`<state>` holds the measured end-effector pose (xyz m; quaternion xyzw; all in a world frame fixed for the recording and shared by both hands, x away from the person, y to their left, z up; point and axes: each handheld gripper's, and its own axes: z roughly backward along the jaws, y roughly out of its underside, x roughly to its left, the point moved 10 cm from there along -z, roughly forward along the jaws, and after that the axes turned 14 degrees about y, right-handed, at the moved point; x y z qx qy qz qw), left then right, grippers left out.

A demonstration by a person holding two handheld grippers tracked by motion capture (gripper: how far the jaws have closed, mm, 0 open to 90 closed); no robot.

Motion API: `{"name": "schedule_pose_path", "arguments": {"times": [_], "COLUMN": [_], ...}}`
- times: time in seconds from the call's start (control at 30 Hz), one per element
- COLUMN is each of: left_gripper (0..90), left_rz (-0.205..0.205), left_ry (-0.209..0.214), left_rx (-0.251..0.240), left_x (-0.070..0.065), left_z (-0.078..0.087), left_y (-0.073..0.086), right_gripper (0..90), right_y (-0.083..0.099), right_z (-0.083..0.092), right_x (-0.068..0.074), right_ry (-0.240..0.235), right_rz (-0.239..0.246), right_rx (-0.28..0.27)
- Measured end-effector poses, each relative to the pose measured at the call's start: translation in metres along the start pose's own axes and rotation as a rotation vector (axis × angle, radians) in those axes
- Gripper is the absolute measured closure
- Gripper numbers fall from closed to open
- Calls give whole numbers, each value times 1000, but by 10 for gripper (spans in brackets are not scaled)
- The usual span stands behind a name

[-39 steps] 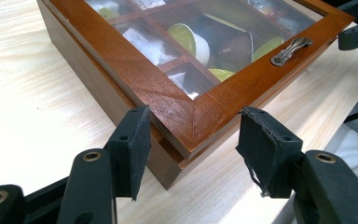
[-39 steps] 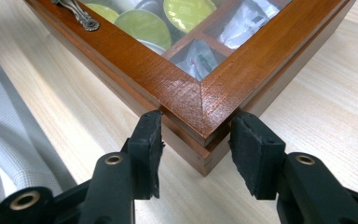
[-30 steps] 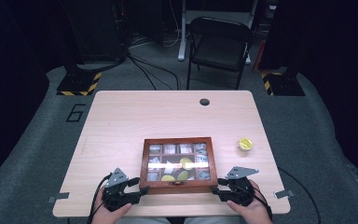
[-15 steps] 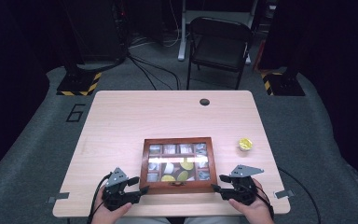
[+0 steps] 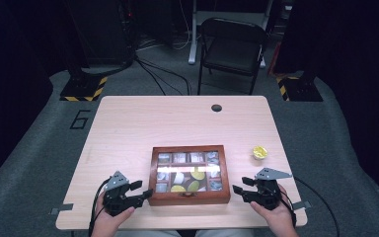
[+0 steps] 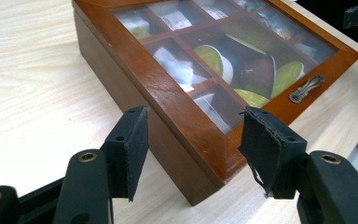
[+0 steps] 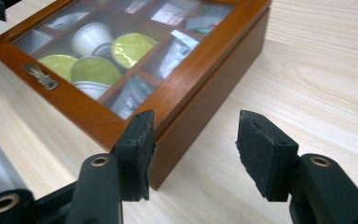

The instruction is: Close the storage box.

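While jaws parted, box [image 5: 189, 196] corners between.

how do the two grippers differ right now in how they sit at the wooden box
The left gripper straddles the wooden box's near left corner, the wood between its jaws; the right gripper sits off the near right corner, with bare table in most of its gap. From above, the left one nearly meets the box, while the right one stands a little apart. The right's jaws have just been opening. Both are open, gripping nothing, and point inward.

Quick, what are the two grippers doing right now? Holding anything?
Left gripper: open, holding nothing, its jaws on either side of a near corner of the wooden box.
Right gripper: open, holding nothing; jaws just opened wider.
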<state>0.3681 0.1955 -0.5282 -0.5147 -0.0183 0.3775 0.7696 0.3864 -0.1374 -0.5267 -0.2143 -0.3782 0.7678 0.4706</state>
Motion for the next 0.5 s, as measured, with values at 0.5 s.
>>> {"name": "schedule_pose_path", "arguments": {"times": [0.5], "left_gripper": [395], "left_rz": [12], "left_ry": [-30], "left_rx": [12], "left_x": [17], "left_z": [1], "left_y": [0], "right_gripper": [450], "right_y": [10], "right_z": [-6], "right_x": [-12], "right_ry": [20], "right_rz": [-20], "right_rx": [32]}}
